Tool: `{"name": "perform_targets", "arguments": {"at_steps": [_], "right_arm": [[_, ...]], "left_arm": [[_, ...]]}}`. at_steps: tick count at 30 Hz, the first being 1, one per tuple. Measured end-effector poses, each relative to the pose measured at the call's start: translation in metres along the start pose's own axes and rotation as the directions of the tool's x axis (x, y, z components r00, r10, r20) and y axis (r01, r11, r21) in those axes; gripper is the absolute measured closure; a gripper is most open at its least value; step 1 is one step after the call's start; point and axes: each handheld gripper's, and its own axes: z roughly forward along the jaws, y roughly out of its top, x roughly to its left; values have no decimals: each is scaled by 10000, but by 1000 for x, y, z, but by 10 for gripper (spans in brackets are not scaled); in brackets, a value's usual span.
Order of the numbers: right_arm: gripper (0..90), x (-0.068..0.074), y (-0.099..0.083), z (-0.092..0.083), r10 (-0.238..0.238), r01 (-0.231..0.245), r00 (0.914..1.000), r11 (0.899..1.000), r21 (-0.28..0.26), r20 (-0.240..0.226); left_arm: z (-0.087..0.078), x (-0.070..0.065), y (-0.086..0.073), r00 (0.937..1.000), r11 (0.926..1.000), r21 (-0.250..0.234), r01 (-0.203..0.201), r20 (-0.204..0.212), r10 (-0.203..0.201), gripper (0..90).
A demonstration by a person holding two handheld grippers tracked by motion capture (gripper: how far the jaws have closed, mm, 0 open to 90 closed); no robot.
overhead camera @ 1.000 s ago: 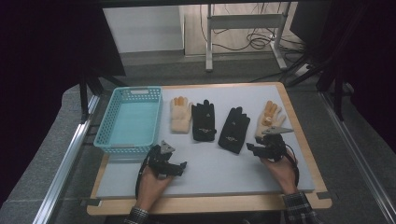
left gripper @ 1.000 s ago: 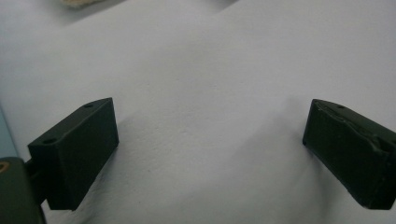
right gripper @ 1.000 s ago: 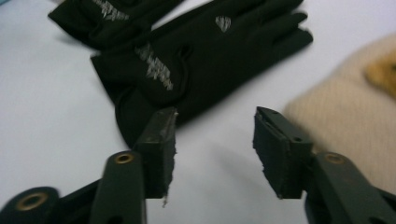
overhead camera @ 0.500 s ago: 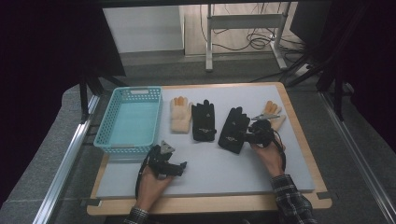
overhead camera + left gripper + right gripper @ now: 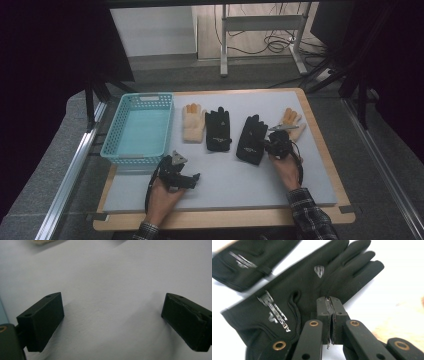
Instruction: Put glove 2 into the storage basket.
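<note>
Your right hand-held gripper (image 5: 274,143) reaches forward over the counter (image 5: 240,175), jaws just pinched together on the edge of the black glove (image 5: 312,287) lying right of its twin. Your left hand-held gripper (image 5: 192,178) rests low near the blue basket (image 5: 139,131), jaws wide with nothing between them.

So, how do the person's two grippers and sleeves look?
Both grippers, left gripper and right gripper, are black, each with a grey three-cornered plate on top and a black cable trailing back. The jaws are blocky black pads; the right gripper's links carry brass-coloured rivets. The sleeves are dark plaid.
</note>
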Motion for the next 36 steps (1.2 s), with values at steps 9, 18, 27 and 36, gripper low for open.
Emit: {"name": "perform_targets", "arguments": {"at_steps": [9, 18, 27, 36], "right_arm": [[868, 1, 18, -45, -723, 748, 9962, 9959, -506, 491], [858, 19, 31, -48, -1374, 1389, 9895, 9898, -305, 453], [740, 54, 42, -21, -1523, 1500, 9852, 9881, -352, -783], [638, 53, 50, -16, -1678, 1632, 9821, 9848, -588, -851]], "left_arm": [[0, 0, 0, 10000, 10000, 4, -8, 1, 8, 48], [0, 0, 0, 10000, 10000, 3, -5, 8, 5, 48], [0, 0, 0, 10000, 10000, 3, -12, -6, 12, 48], [0, 0, 0, 10000, 10000, -11, -11, 12, 11, 50]]}}
